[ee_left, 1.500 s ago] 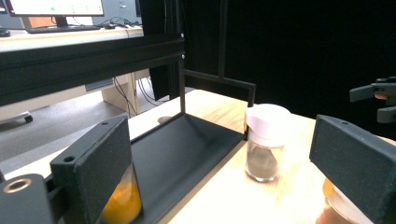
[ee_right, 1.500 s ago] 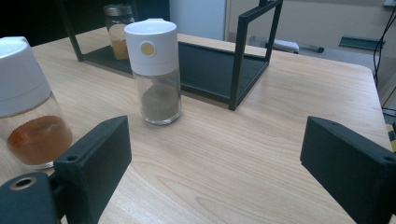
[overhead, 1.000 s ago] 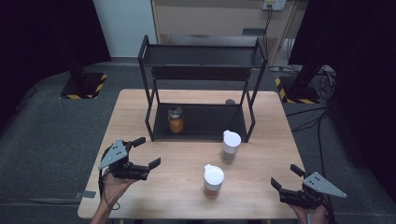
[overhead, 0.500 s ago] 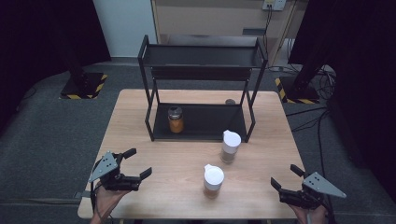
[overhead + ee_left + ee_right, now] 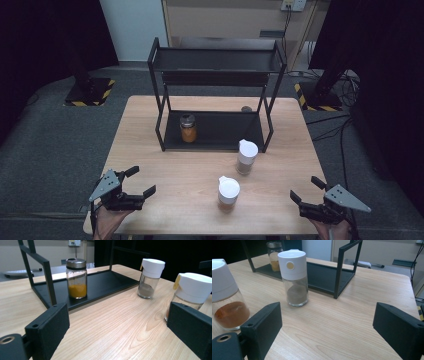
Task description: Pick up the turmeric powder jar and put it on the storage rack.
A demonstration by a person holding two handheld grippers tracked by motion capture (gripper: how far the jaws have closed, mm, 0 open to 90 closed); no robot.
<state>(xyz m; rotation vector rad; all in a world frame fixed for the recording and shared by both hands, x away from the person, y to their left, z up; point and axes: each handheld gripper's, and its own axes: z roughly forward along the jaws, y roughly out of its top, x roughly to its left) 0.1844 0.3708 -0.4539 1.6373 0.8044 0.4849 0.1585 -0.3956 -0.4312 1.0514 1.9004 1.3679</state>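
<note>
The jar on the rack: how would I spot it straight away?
Find the black rack at the table's far side. On its bottom shelf, near the left post, stands the jar. Unlike the two white-capped shakers on the bare wood, it has a metal lid and yellow powder.

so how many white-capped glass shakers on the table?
2: the white-capped shaker of grey powder stands by the black rack's front right leg; the orange-filled one stands nearer the person.

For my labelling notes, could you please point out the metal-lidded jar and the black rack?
Metal-lidded jar (image 5: 76, 278), left gripper view, on its glass body.
Black rack (image 5: 215, 60), high view, on its top shelf.
</note>
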